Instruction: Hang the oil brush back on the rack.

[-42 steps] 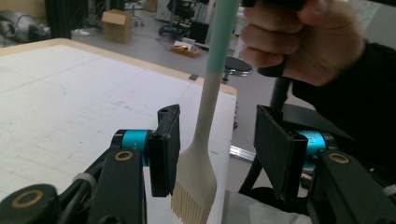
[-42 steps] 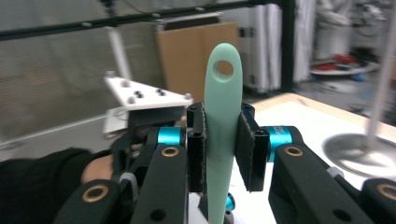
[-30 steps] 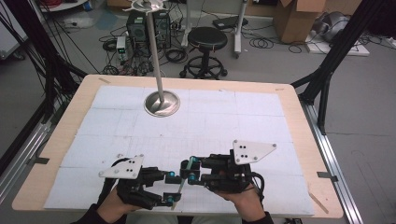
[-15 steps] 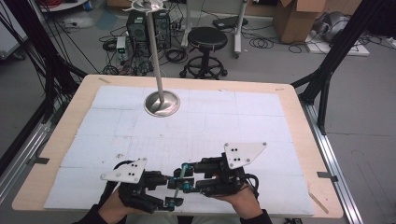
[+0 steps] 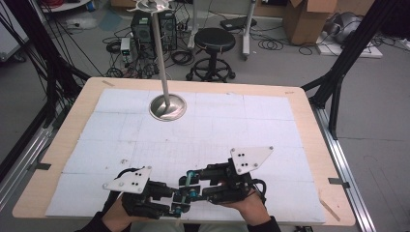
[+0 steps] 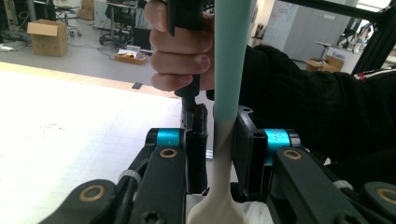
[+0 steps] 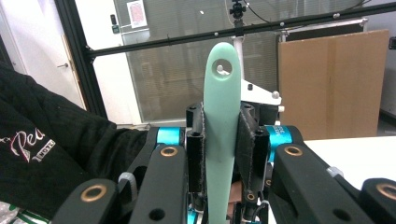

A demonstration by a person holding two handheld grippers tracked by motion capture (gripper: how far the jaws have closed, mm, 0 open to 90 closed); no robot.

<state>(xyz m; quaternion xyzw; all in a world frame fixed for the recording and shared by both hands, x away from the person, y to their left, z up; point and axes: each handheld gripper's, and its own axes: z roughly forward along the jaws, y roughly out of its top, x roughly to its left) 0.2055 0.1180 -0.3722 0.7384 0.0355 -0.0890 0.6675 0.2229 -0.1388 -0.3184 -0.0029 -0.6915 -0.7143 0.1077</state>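
A long utensil has a mint-green handle (image 7: 222,93) with a hanging hole at its end, and it turns cream (image 6: 224,158) toward its wide lower part. My right gripper (image 7: 222,140) is shut on the green handle, which stands upright between its pads. My left gripper (image 6: 220,140) has just been closing its jaws around the cream neck of the same utensil; the pads now sit against it, with a thin slit of light on one side. In the high view the left gripper (image 5: 178,202) and right gripper (image 5: 189,186) meet tip to tip near the table's front edge.
A metal stand (image 5: 168,106) with a round base and a tall pole rises at the far middle of the white mat (image 5: 241,125). The wooden table edge (image 5: 316,145) frames the mat. A black stool (image 5: 214,41) and cables lie on the floor beyond.
The right gripper has shifted slightly left toward the left gripper, and their tips now overlap. Both hands stay at the front edge.
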